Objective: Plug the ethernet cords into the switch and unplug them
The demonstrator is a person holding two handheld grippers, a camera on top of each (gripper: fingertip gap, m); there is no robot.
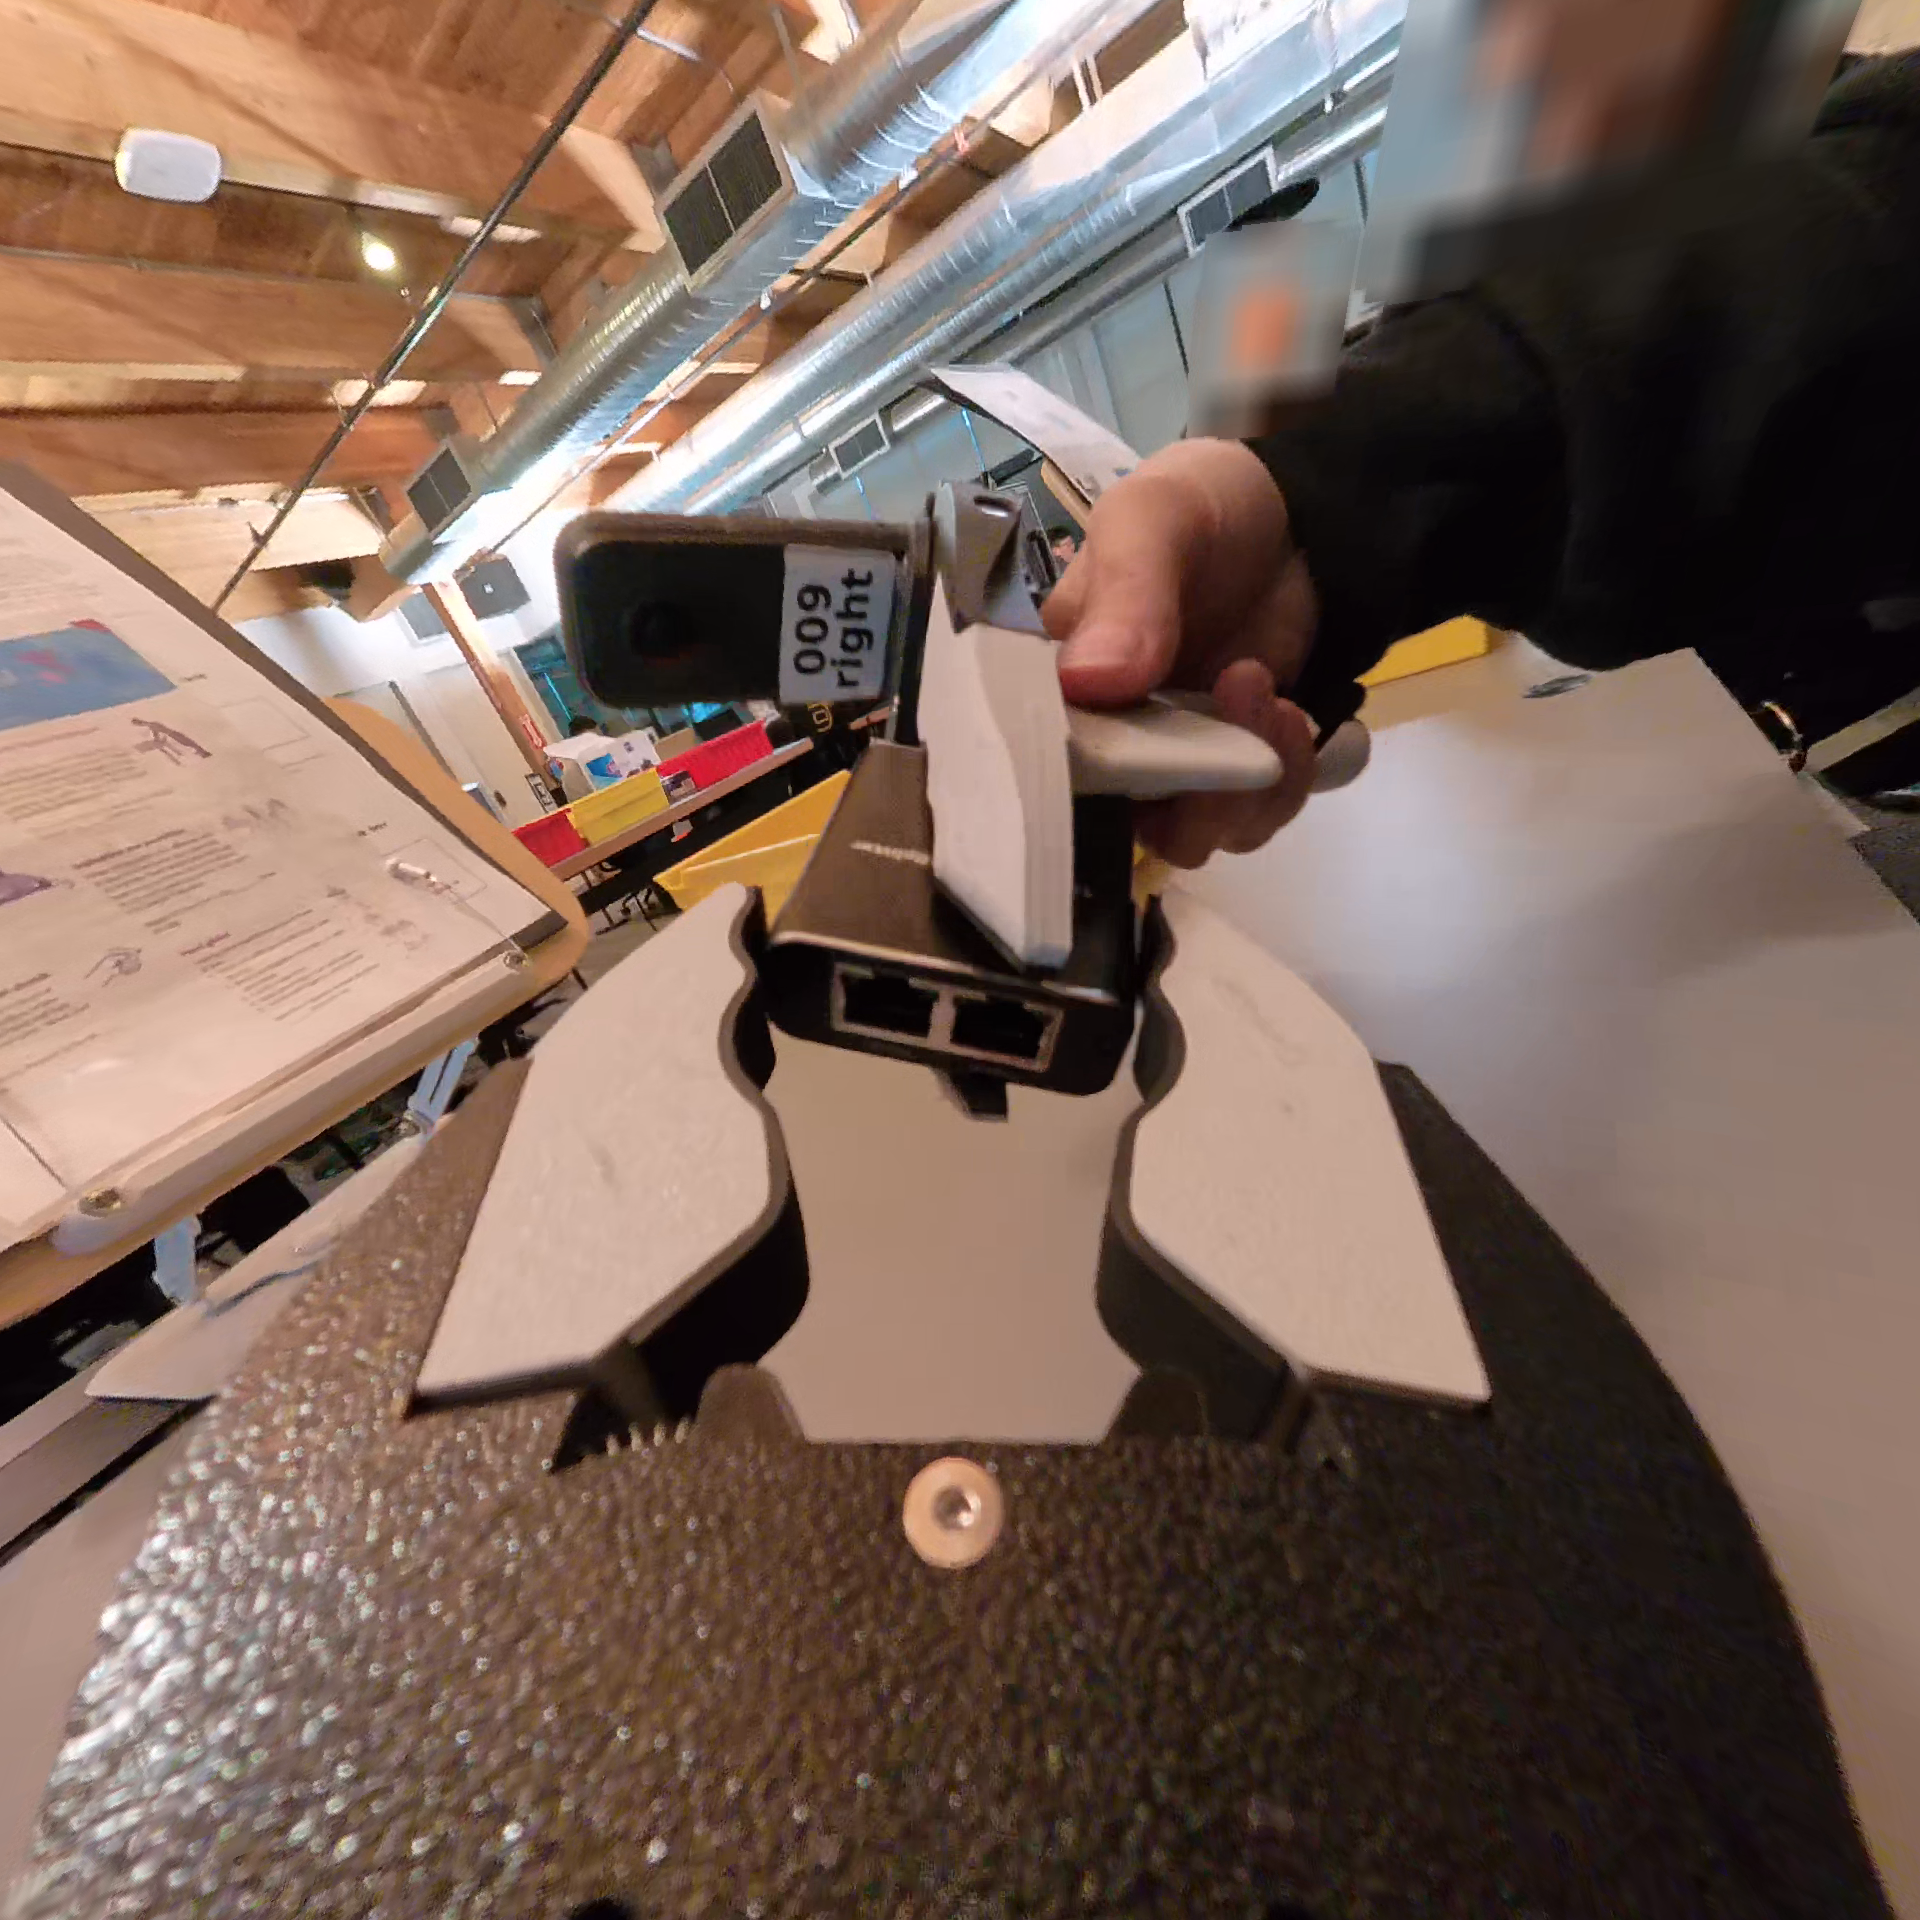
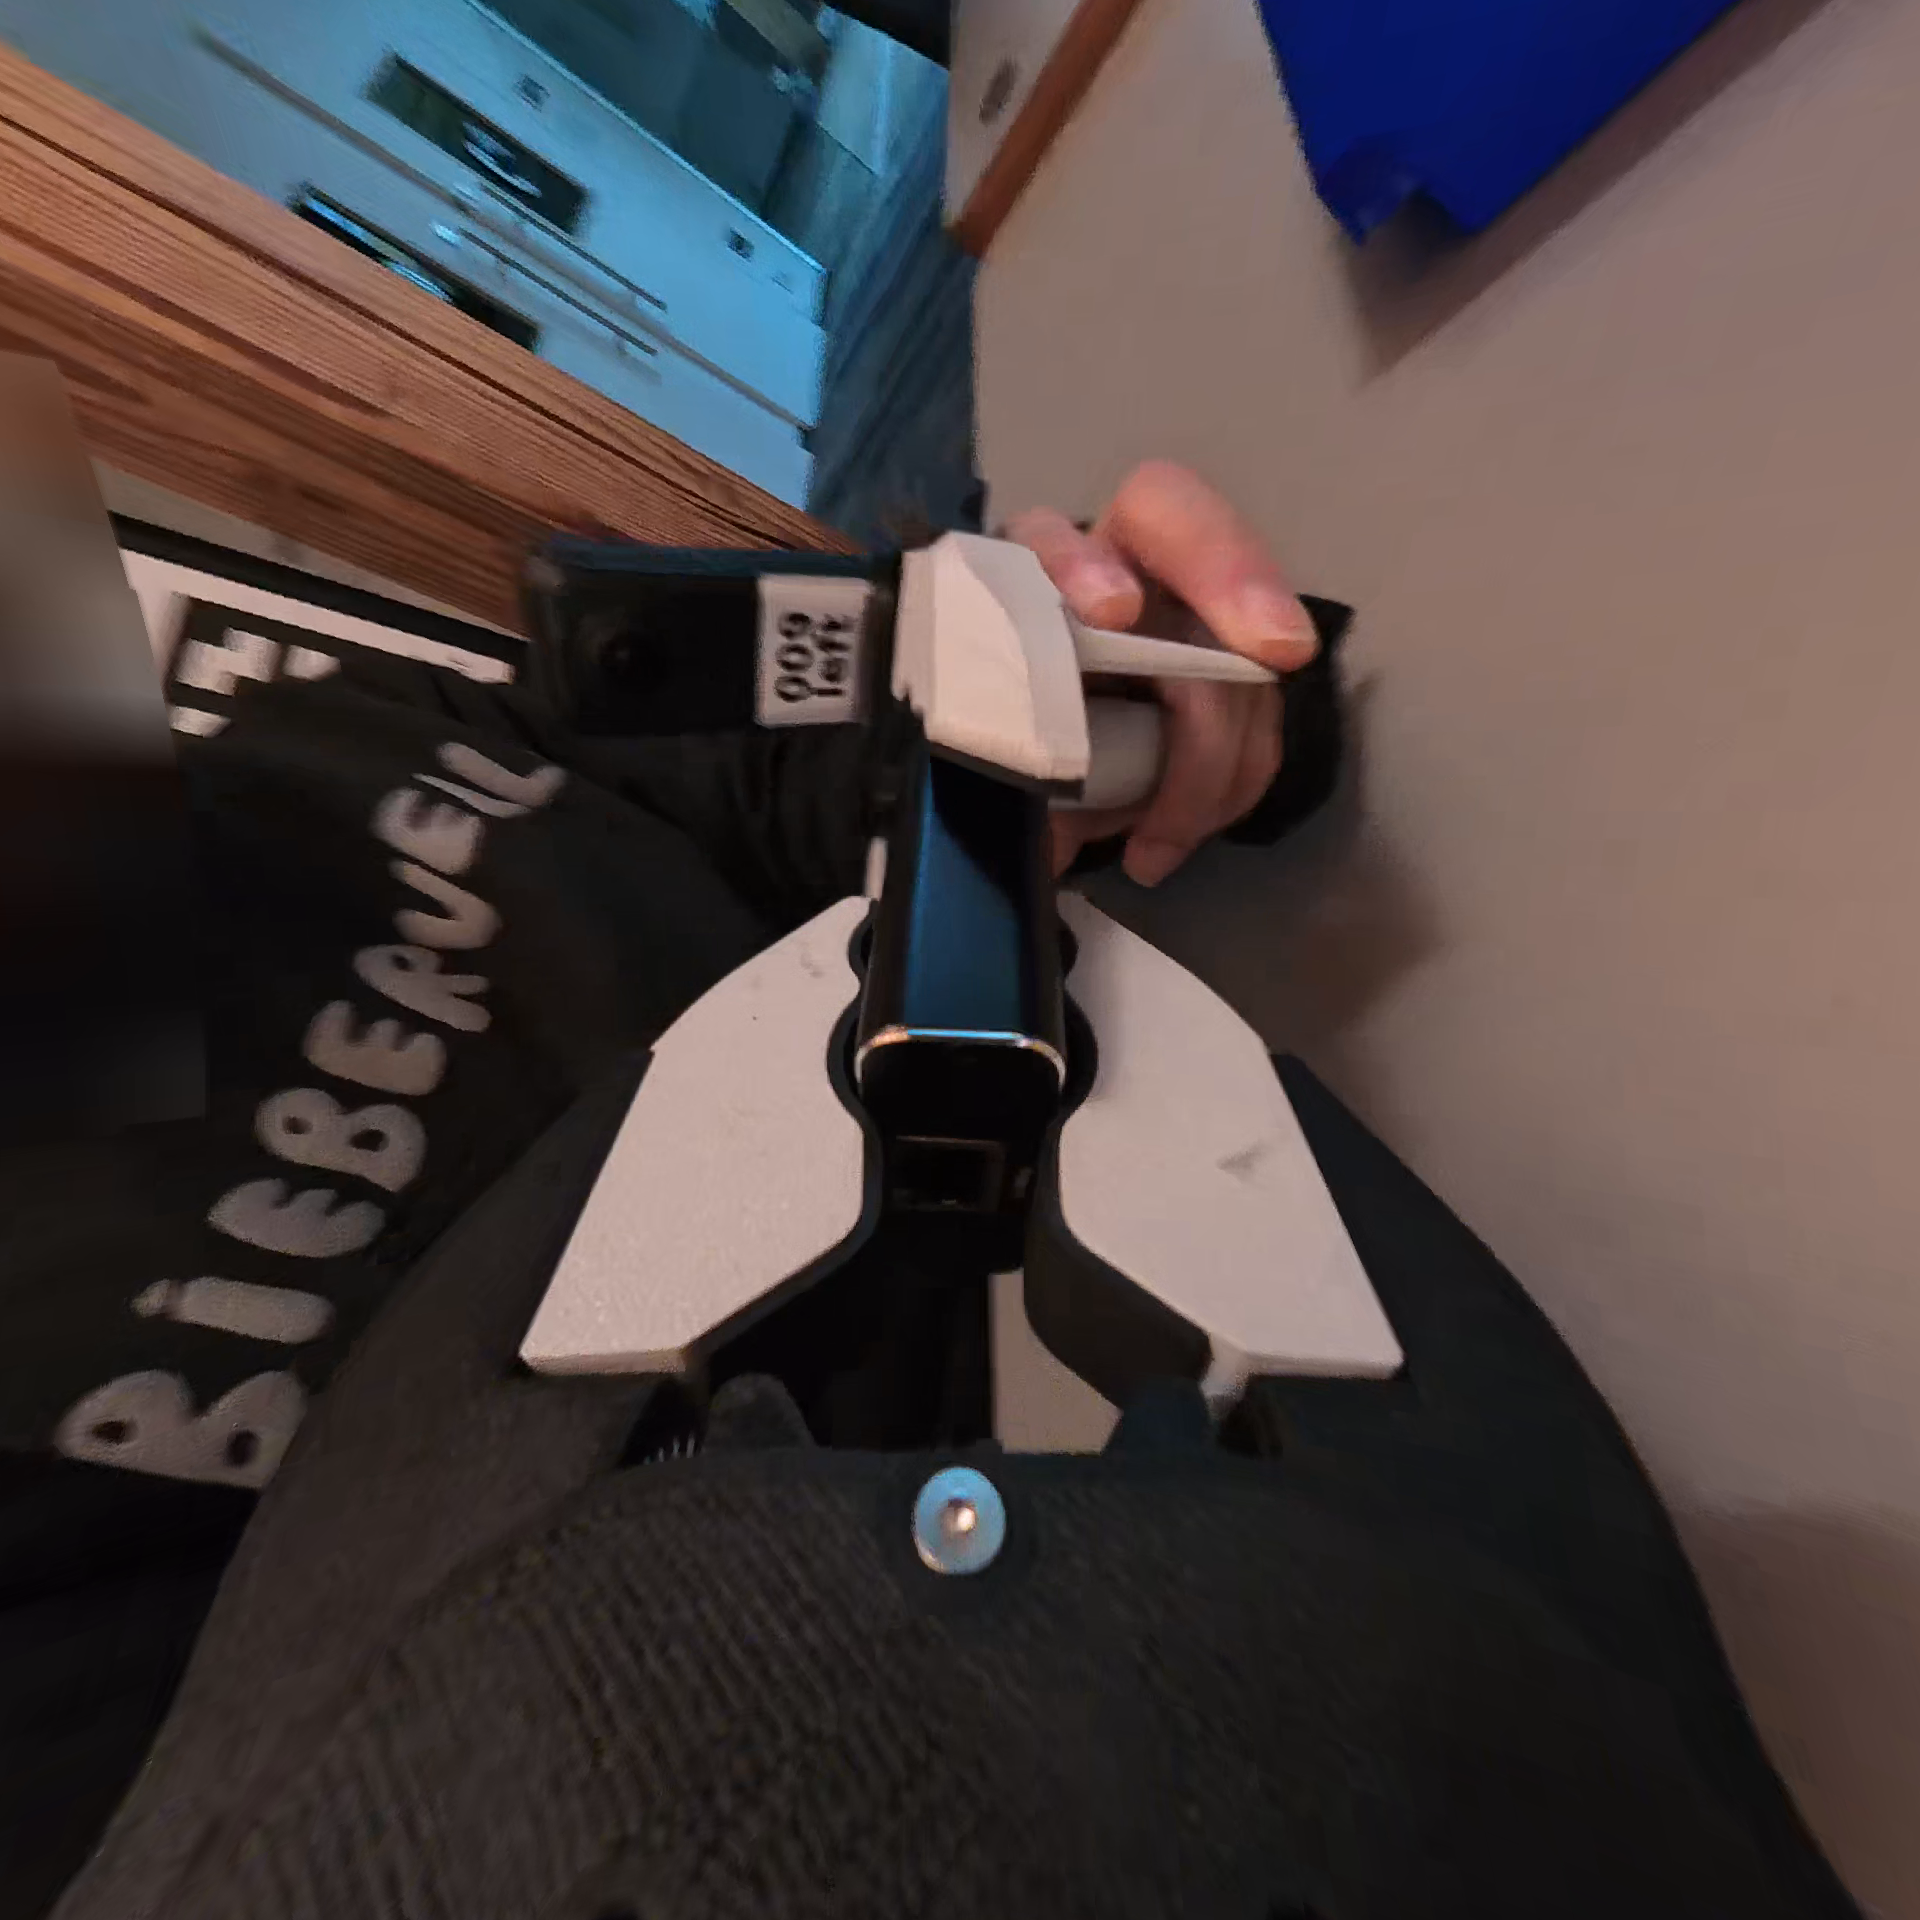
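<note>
Switch (image 1: 940,966) sits mid-frame, clamped from opposite ends by the left gripper (image 1: 951,997) and the right gripper (image 2: 961,1023), lifted off the pale table (image 1: 1507,987). Ports look empty; no cords visible. Seemingly positioning it; next calls for freeing one gripper to fetch a cord.

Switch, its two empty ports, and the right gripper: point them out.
switch (image 1: 883,852), left wrist view, black top face.
ports (image 1: 948,1023), left wrist view, divider between both sockets.
right gripper (image 2: 961,997), right wrist view, midway between fingertips.
</note>
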